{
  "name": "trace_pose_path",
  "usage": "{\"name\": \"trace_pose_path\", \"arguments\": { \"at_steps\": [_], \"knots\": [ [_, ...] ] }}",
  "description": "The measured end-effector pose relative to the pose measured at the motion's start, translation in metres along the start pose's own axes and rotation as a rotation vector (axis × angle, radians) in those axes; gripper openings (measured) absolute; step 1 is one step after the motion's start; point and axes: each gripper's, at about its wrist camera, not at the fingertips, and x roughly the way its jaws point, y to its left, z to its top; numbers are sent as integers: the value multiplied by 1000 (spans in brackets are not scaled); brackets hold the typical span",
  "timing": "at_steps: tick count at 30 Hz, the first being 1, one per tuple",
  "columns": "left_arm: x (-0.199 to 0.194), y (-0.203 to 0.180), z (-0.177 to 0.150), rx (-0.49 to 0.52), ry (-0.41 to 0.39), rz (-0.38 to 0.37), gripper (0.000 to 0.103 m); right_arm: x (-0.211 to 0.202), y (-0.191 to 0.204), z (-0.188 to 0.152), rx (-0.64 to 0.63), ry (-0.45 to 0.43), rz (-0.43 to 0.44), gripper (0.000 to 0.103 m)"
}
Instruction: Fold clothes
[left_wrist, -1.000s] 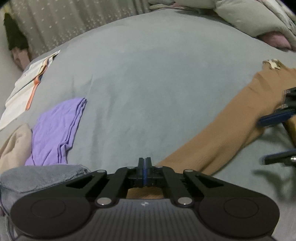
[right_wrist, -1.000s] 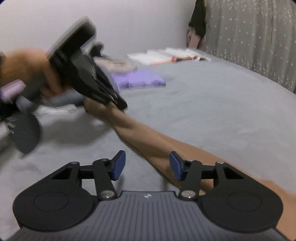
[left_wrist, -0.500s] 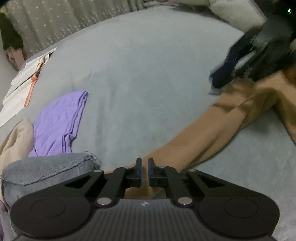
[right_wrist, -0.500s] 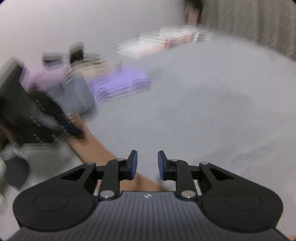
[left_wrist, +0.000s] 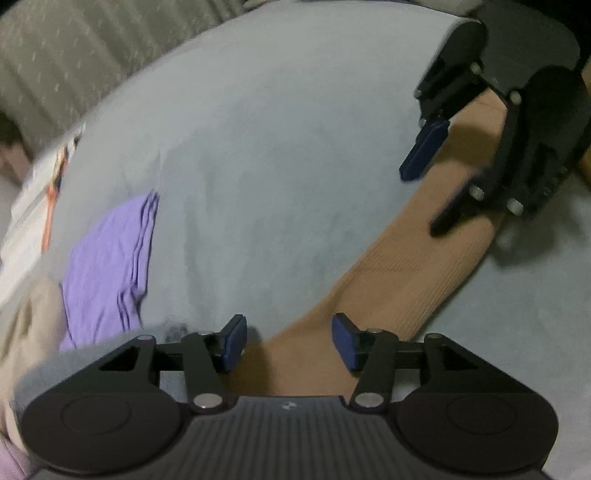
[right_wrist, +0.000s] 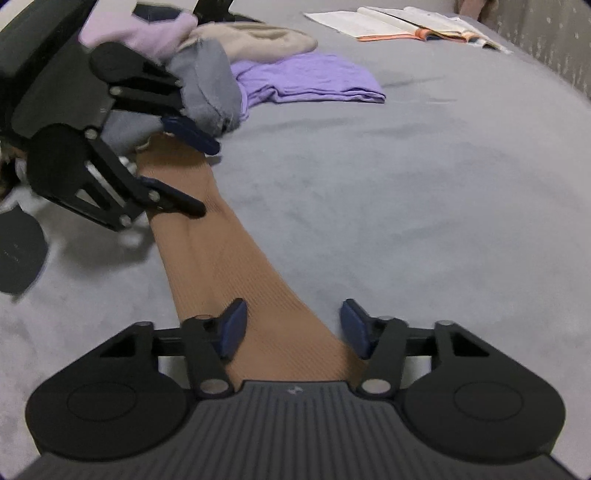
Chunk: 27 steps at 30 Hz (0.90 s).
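A long strip of tan ribbed garment (left_wrist: 406, 254) lies flat on the grey bed, running between the two grippers; it also shows in the right wrist view (right_wrist: 229, 266). My left gripper (left_wrist: 290, 341) is open over one end of the strip, holding nothing. My right gripper (right_wrist: 295, 326) is open over the other end, fingers either side of the cloth. The right gripper appears in the left wrist view (left_wrist: 428, 192), and the left gripper in the right wrist view (right_wrist: 195, 173), both open above the strip.
A folded purple garment (left_wrist: 110, 258) lies left on the grey bedcover (left_wrist: 258, 147), with beige (right_wrist: 258, 40) and grey (right_wrist: 207, 85) clothes piled beside it. An open book (right_wrist: 406, 26) lies farther back. A patterned curtain (left_wrist: 92, 55) hangs behind the bed.
My left gripper opened from shut and let go of the tan strip's end. My right gripper swung around, narrowed, then opened wide over the other end. The strip now lies flat.
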Motion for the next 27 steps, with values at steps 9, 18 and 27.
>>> {"name": "trace_pose_path", "arguments": {
  "at_steps": [9, 18, 27],
  "knots": [
    [-13, 2, 18, -65, -43, 100, 0, -31, 16, 9, -104, -139, -149, 1],
    [3, 28, 78, -191, -55, 313, 0, -29, -14, 32, -102, -159, -373, 2],
    [-43, 65, 14, -624, -64, 229, 34, -62, -48, -6, 228, -391, -431, 34]
  ]
}}
